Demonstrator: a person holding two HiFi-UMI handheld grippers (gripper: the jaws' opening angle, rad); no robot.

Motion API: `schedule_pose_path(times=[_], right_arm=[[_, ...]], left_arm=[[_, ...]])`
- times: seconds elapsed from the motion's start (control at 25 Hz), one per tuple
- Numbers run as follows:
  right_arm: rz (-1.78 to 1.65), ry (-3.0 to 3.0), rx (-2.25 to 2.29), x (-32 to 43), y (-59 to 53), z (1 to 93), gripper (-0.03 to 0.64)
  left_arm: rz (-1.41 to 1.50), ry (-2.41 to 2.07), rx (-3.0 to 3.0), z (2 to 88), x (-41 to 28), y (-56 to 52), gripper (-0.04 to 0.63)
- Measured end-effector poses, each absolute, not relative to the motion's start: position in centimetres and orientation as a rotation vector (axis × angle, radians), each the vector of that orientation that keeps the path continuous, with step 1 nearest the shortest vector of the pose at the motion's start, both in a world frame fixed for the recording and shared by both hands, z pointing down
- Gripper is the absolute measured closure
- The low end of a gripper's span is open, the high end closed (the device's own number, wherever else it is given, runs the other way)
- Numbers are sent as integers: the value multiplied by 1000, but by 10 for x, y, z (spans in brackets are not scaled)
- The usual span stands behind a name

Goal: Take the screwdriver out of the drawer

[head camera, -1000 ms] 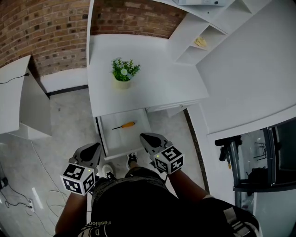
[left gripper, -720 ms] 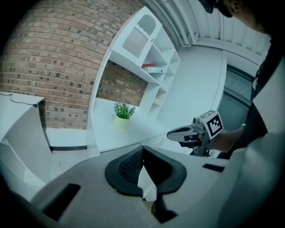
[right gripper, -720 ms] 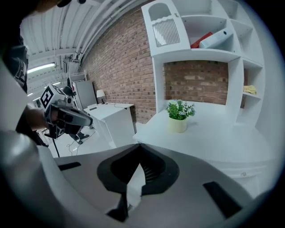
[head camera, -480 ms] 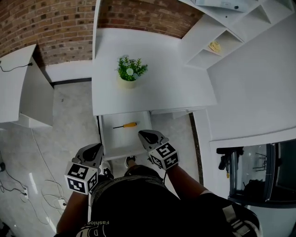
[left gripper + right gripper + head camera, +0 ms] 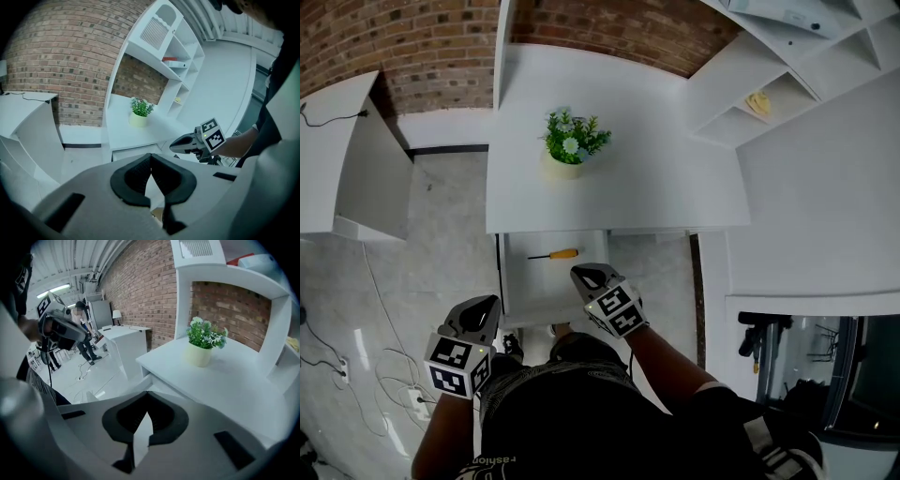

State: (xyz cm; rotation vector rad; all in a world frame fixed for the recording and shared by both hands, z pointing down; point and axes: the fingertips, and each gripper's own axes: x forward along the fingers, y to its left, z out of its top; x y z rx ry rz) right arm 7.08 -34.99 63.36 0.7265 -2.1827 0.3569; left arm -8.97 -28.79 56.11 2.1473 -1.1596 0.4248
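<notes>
The screwdriver lies toward the back of the open drawer, under the desk's front edge. The right gripper hovers near it at the drawer's front right, fingers closed, empty. The left gripper hangs off the drawer's left front corner, fingers closed, empty.

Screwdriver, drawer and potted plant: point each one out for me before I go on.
screwdriver (image 5: 565, 253), head view, on its orange handle.
drawer (image 5: 539, 289), head view, on the bare white floor inside it.
potted plant (image 5: 572, 145), head view, on the green leaves above the pot.
</notes>
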Motion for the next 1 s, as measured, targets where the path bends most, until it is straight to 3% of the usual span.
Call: schedule_pose_path(times=[0.52, 0.76, 1.0], right_arm=[[109, -1959, 399, 76, -357, 750, 609], [36, -1868, 315, 80, -372, 804, 565], [-64, -1793, 177, 81, -382, 848, 563]], left_arm=[[432, -1204, 2063, 587, -89, -288, 577], [448, -1212, 2028, 602, -84, -285, 577], [461, -1215, 1988, 617, -77, -281, 577]])
